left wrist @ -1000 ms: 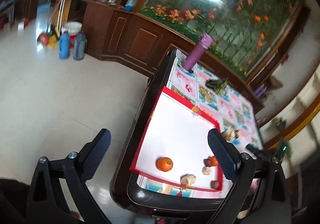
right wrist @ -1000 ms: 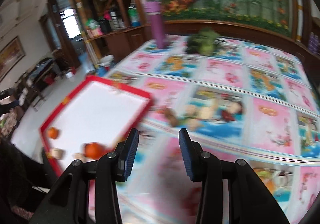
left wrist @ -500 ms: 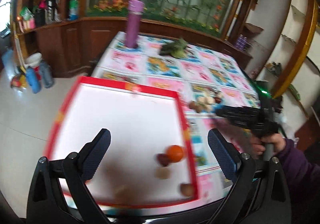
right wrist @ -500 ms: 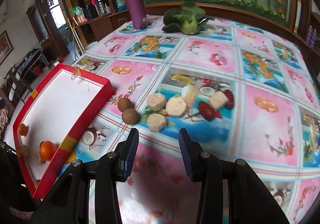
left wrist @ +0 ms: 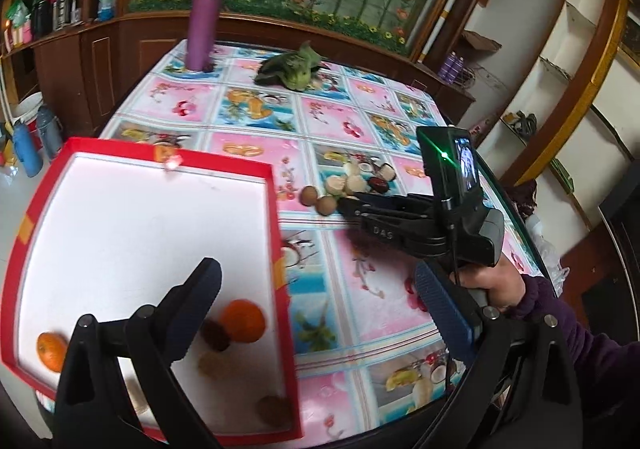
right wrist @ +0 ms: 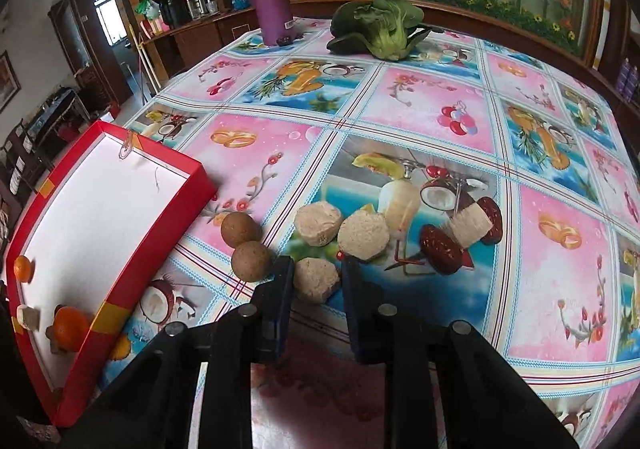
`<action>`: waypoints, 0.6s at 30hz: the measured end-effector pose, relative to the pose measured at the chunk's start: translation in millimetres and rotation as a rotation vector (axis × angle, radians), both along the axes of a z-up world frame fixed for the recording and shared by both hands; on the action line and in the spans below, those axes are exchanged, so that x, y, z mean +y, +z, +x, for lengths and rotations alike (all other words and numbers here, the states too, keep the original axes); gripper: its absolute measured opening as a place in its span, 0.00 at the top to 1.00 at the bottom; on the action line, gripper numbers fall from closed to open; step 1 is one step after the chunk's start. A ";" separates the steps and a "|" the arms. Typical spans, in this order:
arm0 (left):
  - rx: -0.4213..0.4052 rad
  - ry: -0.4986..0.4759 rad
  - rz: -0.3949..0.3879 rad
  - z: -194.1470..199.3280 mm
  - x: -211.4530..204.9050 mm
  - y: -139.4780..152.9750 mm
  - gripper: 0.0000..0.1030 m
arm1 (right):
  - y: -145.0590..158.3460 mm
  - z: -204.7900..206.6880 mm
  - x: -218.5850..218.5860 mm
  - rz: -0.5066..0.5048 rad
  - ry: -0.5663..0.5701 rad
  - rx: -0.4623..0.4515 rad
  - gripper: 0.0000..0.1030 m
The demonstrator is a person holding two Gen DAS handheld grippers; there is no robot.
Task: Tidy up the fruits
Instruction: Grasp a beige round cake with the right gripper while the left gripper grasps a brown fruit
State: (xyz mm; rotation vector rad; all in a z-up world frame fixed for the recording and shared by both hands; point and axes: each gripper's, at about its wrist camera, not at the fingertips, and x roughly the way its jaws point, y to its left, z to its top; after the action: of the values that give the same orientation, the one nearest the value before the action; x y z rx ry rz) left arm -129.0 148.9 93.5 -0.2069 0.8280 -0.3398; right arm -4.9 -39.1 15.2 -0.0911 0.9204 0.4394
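Right hand-held gripper, fingers apart, straddles the pale beige crumbly chunk; closing could nudge the round brown fruit at ten o'clock. Left hand-held gripper hangs wide apart.

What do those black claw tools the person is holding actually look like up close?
Both are black plastic frames with silver bolts, ending in two flat jaws with ribbed dark-blue pads. The right gripper reads "DAS" on its side, has a grey handle, a green light and small screen on top. The right hand shows a purple sleeve.

Right gripper open around a beige fruit chunk, two brown round fruits left, red tray far left
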 end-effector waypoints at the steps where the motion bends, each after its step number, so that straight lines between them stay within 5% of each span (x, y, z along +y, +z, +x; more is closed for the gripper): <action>1: 0.000 -0.003 0.006 3.3 -6.3 -1.2 0.05 | 0.2 0.1 -1.8 0.005 -0.001 0.003 0.78; 13: 0.057 0.013 0.049 61.9 -75.5 -26.3 0.06 | 0.5 -15.4 -77.2 0.050 -0.053 0.006 0.78; 18: 0.118 0.072 0.056 92.2 -87.7 -46.3 0.30 | 0.0 -16.0 -102.3 0.107 -0.074 0.019 0.78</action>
State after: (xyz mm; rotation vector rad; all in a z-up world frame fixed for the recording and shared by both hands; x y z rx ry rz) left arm -36.8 61.1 47.1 -0.2052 0.9434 -0.2380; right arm -21.0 -141.5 15.1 0.0448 0.9138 0.4208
